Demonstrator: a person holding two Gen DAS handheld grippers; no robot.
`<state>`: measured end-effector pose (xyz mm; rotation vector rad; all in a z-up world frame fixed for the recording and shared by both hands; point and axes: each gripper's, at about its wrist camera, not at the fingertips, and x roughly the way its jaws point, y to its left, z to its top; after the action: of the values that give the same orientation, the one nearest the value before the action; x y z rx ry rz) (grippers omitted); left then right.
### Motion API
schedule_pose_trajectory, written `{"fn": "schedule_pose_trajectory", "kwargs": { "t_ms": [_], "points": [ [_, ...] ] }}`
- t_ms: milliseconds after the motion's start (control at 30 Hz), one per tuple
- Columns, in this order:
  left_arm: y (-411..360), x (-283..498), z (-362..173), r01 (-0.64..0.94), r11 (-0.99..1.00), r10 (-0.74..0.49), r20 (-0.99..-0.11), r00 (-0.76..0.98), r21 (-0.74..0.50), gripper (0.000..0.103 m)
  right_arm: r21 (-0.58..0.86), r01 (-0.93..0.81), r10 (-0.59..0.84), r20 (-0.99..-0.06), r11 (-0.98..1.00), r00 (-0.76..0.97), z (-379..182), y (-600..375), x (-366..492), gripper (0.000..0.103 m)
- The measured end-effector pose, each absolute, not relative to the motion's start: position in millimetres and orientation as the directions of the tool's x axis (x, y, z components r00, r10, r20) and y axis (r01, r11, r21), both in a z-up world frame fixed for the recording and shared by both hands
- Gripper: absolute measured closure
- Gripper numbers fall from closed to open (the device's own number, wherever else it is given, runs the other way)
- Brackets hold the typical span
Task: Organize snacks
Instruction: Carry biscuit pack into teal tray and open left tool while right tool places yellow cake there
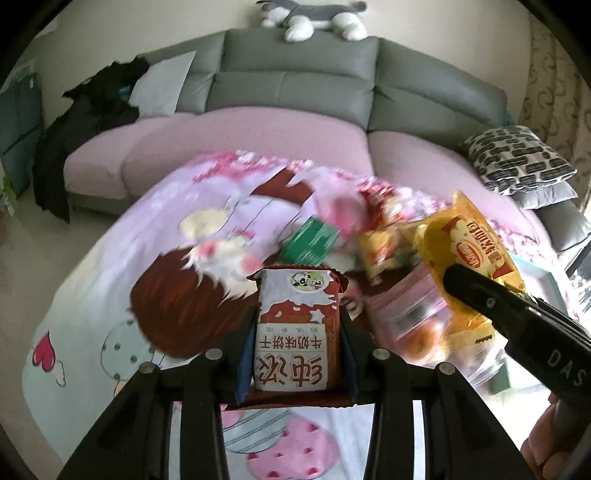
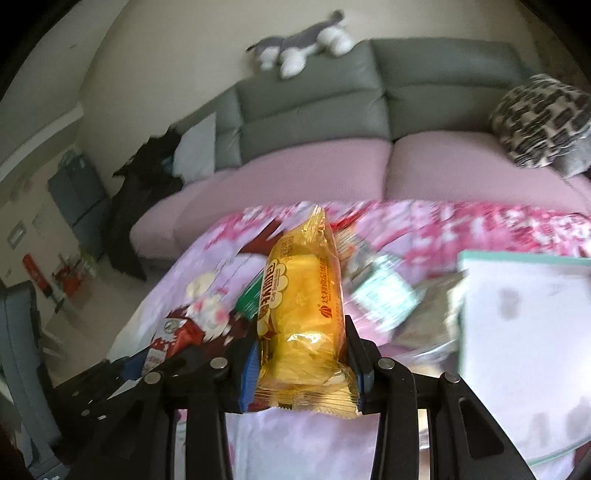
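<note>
The near left stretch of the cartoon-print cloth (image 1: 92, 295) on the worktop lay bare, leaving open room for a hand to pass there. Toward the far right, a blurred cluster of snack packets (image 1: 380, 251) and a green packet (image 1: 310, 240) crowded the cloth. A white box with a teal rim (image 2: 524, 317) blocked the right edge, just beside that cluster.

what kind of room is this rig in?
Most likely a home living room. A grey sectional sofa with pink seat covers sits along the wall, a plush dog lies on its backrest, and the snacks are spread on a table under a cartoon-print cloth.
</note>
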<state>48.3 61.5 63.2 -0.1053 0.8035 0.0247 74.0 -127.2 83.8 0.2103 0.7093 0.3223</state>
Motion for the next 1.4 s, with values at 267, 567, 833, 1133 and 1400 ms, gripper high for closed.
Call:
{"fn": "schedule_pose_trajectory", "kwargs": {
  "t_ms": [267, 567, 833, 1133, 1400],
  "points": [
    [7.9, 59.9, 96.6, 0.037, 0.996, -0.085, -0.688, 0.721, -0.083, 0.062, 0.307, -0.050, 0.224, -0.564, 0.950, 0.795, 103.1, -203.9, 69.4, 0.062],
    [-63.7, 73.1, 118.6, 0.179, 0.980, -0.190, -0.655, 0.731, -0.084, 0.062, 0.291, 0.217, -0.006, -0.584, 0.932, 0.811, 95.5, -310.2, 58.6, 0.062],
    [-136.3, 87.7, 120.5, 0.311, 0.946, -0.294, -0.644, 0.706, -0.091, 0.062, 0.282, 0.427, -0.165, -0.636, 0.859, 0.753, 75.3, -392.6, 45.6, 0.062],
    [-211.1, 111.7, 86.3, 0.415, 0.905, -0.362, -0.688, 0.629, -0.096, 0.062, 0.187, 0.537, -0.272, -0.700, 0.822, 0.660, 45.6, -423.6, 45.6, 0.062],
    [-246.9, 139.6, 49.4, 0.424, 0.904, -0.327, -0.744, 0.583, -0.065, 0.062, 0.176, 0.568, -0.274, -0.737, 0.804, 0.618, 29.2, -427.8, 48.3, 0.059]
  ]
}}
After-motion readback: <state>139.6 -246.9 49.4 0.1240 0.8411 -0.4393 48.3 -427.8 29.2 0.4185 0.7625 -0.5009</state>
